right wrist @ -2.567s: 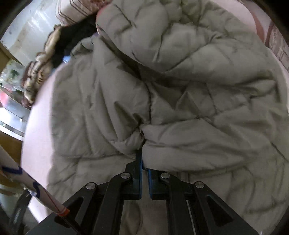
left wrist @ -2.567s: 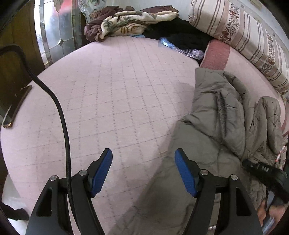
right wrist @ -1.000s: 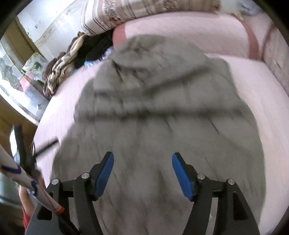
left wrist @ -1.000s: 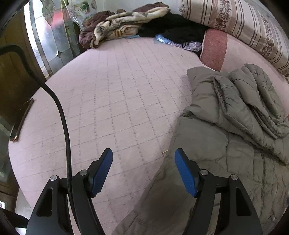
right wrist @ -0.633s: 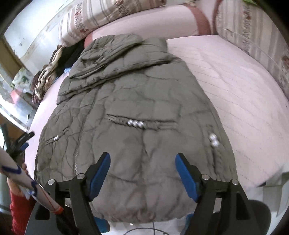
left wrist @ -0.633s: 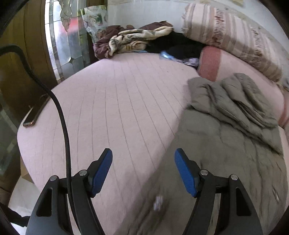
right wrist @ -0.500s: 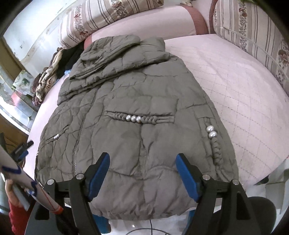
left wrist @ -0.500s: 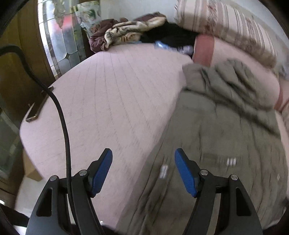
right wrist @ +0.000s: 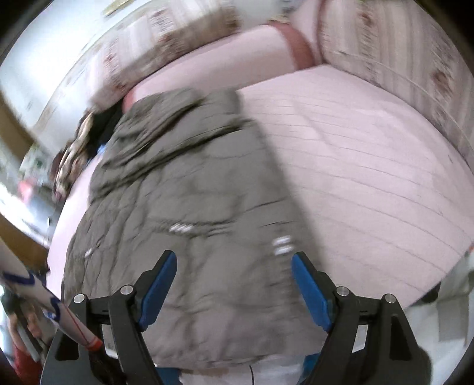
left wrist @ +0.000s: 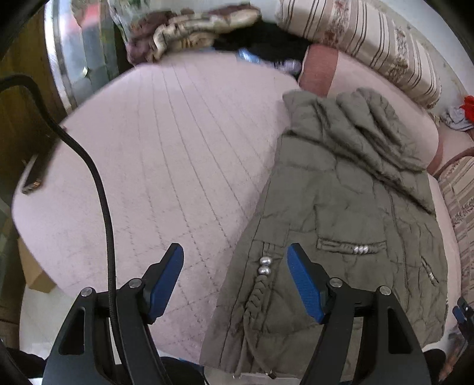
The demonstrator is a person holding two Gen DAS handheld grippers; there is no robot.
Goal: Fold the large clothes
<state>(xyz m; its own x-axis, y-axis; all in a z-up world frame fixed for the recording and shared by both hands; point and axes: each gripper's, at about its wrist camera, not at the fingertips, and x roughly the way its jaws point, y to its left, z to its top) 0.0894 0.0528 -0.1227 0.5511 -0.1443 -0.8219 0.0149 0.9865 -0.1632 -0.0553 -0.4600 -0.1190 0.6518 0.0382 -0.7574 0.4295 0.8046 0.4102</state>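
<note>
1. Lying flat on pink quilted bed [left wrist: 166, 142]: olive puffer jacket [left wrist: 349, 213], right half of left wrist view, hood toward upper right.
2. Hovering lower centre, left gripper [left wrist: 235, 278] gaping, holding nothing.
3. Spreading wider, right gripper [right wrist: 234, 284] hanging empty above the blurred jacket hem.

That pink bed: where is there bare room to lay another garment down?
The pink bed is bare in a wide patch between the olive jacket and the edge by the phone. In the right wrist view another bare stretch runs between the jacket and the striped cushions. It is crowded by the clothes pile.
</note>
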